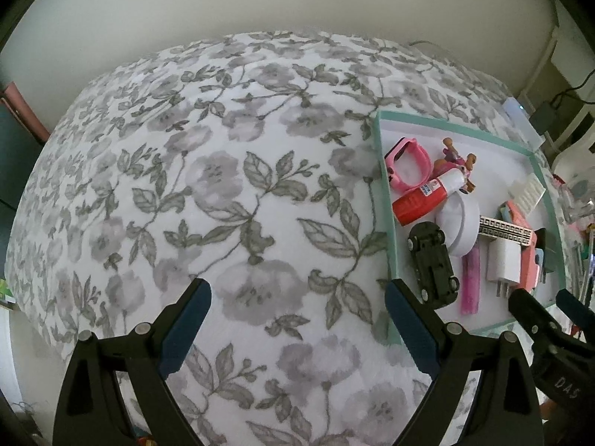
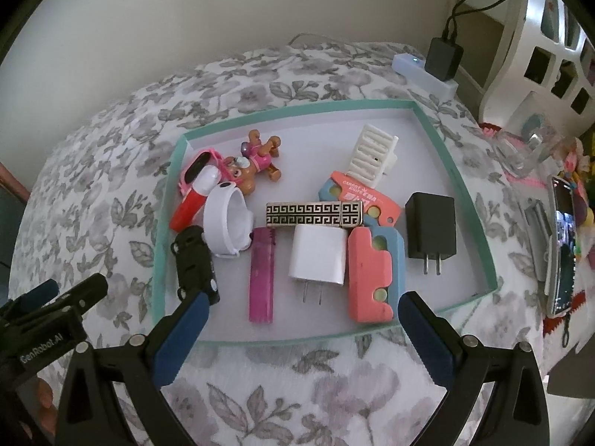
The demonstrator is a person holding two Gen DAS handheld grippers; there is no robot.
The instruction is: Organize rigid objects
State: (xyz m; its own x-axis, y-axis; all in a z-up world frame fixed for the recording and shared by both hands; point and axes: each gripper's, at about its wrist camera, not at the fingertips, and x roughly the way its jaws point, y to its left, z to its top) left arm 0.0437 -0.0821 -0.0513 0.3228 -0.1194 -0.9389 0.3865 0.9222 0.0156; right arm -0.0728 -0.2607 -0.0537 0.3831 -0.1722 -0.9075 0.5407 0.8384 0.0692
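A shallow teal-rimmed box (image 2: 178,152) lies on a floral bedspread and holds several small objects: a black toy car (image 2: 195,260), a white charger (image 2: 318,256), a black charger (image 2: 431,228), a pink lighter (image 2: 262,278), a patterned bar (image 2: 314,213), a toy dog (image 2: 253,165), a white ring (image 2: 227,219) and pink-and-blue blocks (image 2: 373,275). My right gripper (image 2: 303,306) is open and empty, just above the box's near rim. My left gripper (image 1: 297,297) is open and empty over bare bedspread, left of the box (image 1: 379,171). The car (image 1: 433,264) lies by its right finger.
A white power strip (image 2: 424,74) with a black adapter sits past the box's far corner. A phone (image 2: 561,245) and clutter lie to the right of the box. White furniture (image 2: 539,37) stands at far right. The bedspread (image 1: 186,186) stretches left.
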